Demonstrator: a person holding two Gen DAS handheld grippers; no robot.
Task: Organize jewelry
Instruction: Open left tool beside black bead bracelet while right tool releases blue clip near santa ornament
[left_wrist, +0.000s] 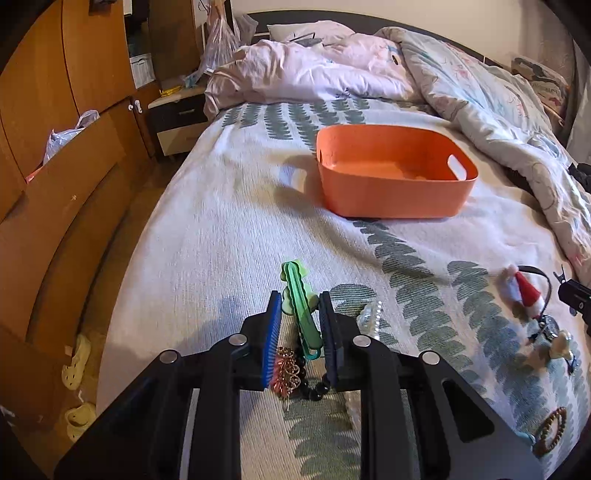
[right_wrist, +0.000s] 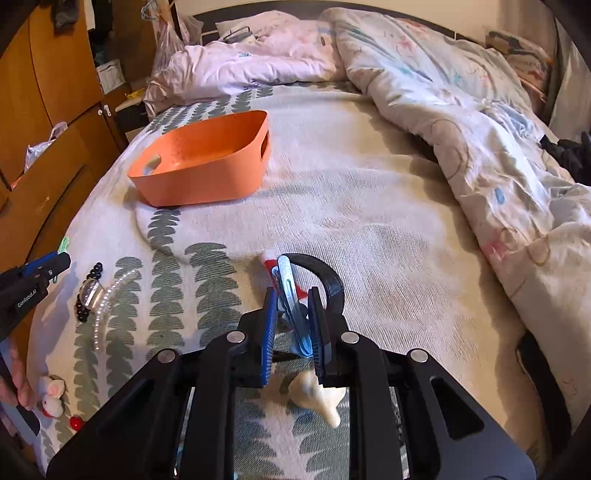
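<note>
My left gripper (left_wrist: 297, 308) is shut on a green hair clip (left_wrist: 301, 306) and holds it just above the bedspread; gold earrings (left_wrist: 286, 373) and black beads (left_wrist: 314, 387) lie under it. My right gripper (right_wrist: 291, 302) is shut on a blue hair clip (right_wrist: 290, 295), above a black headband (right_wrist: 328, 277) and a cream claw clip (right_wrist: 321, 398). The orange basket (left_wrist: 391, 206) stands further up the bed, with nothing visible in it; it also shows in the right wrist view (right_wrist: 207, 184). The left gripper shows at the left edge of the right wrist view (right_wrist: 44, 269).
A pearl clip (right_wrist: 107, 299), a black bead bracelet (right_wrist: 83, 295) and small plush clips (right_wrist: 51, 395) lie on the bedspread. A Santa-hat headband (left_wrist: 524, 291) and a brown bead bracelet (left_wrist: 552, 430) lie at the right. A crumpled duvet (right_wrist: 461, 110) covers the far right. A wooden wardrobe (left_wrist: 55, 147) stands left.
</note>
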